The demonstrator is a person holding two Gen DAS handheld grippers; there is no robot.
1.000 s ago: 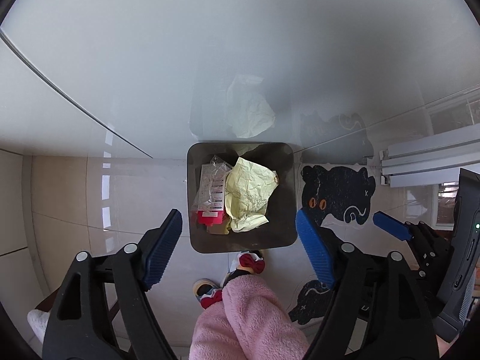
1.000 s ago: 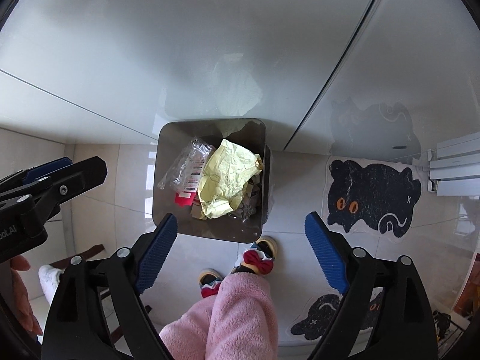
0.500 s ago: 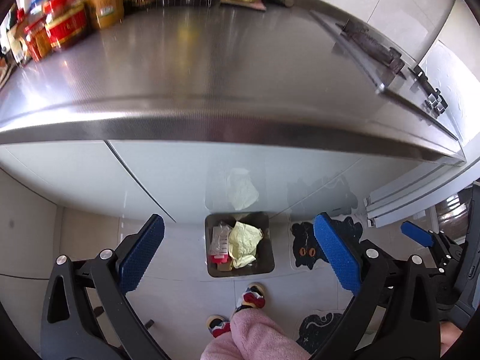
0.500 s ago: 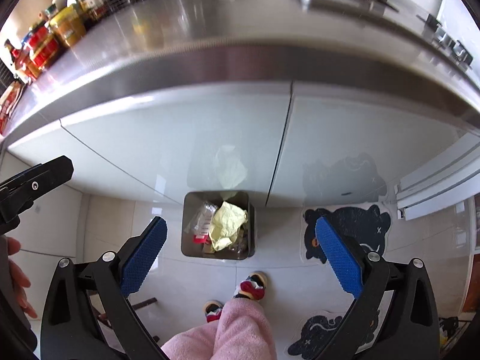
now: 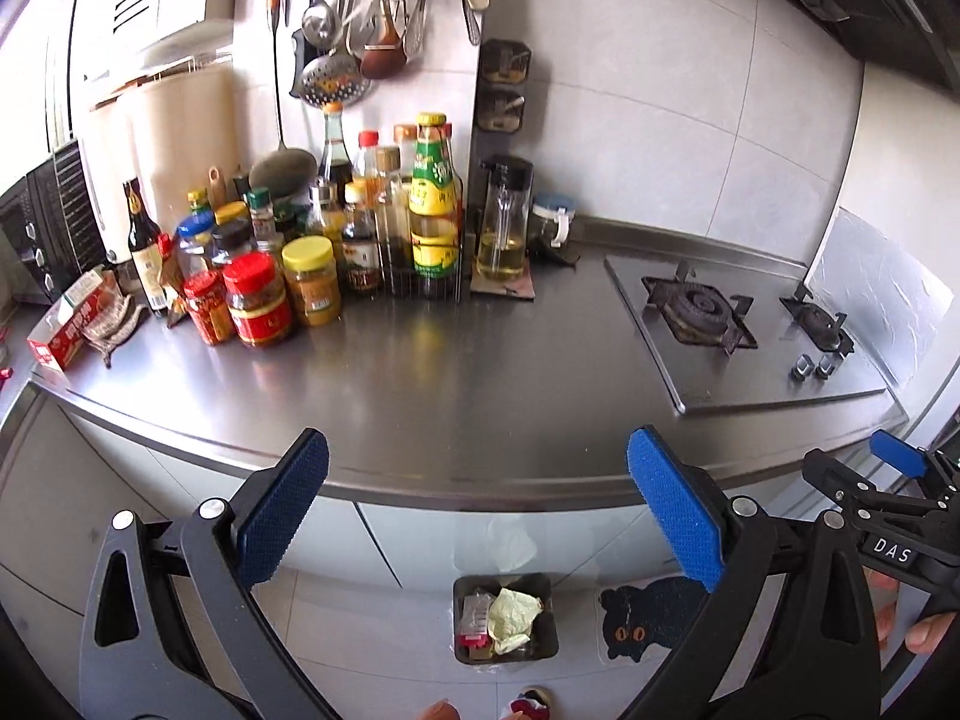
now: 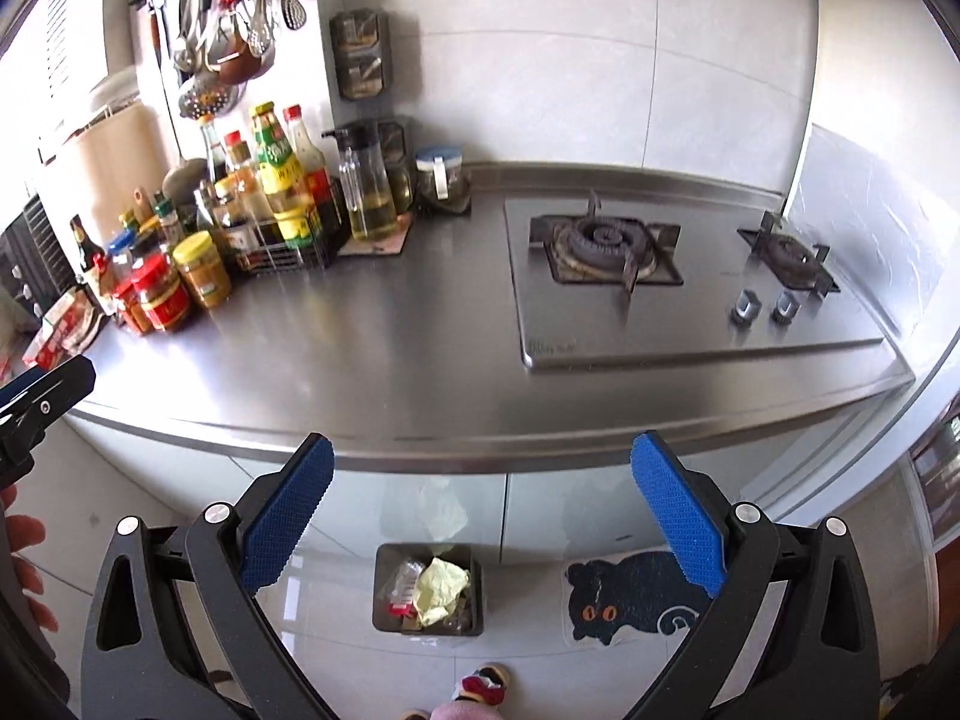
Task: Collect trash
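Observation:
A small dark trash bin (image 5: 545, 591) stands on the floor in front of the cabinets, below the counter edge. It holds crumpled yellow paper (image 5: 510, 618) and a clear wrapper with red print (image 5: 474, 615). It also shows in the right wrist view (image 6: 477, 585), with the paper (image 6: 441, 591). My left gripper (image 5: 477, 510) is open and empty, held high above the bin at counter height. My right gripper (image 6: 480, 510) is open and empty too, beside it; its tip shows in the left wrist view (image 5: 894, 459).
A steel countertop (image 5: 480, 372) stretches ahead. Jars and bottles (image 5: 312, 240) crowd its back left. A gas hob (image 6: 678, 276) sits at the right. Utensils (image 5: 372, 6) hang on the wall. A black cat mat (image 6: 636, 600) lies on the floor right of the bin.
Both grippers have risen from just over the bin to counter height and tilted up, so the counter and wall now fill the views. Both stay open and empty.

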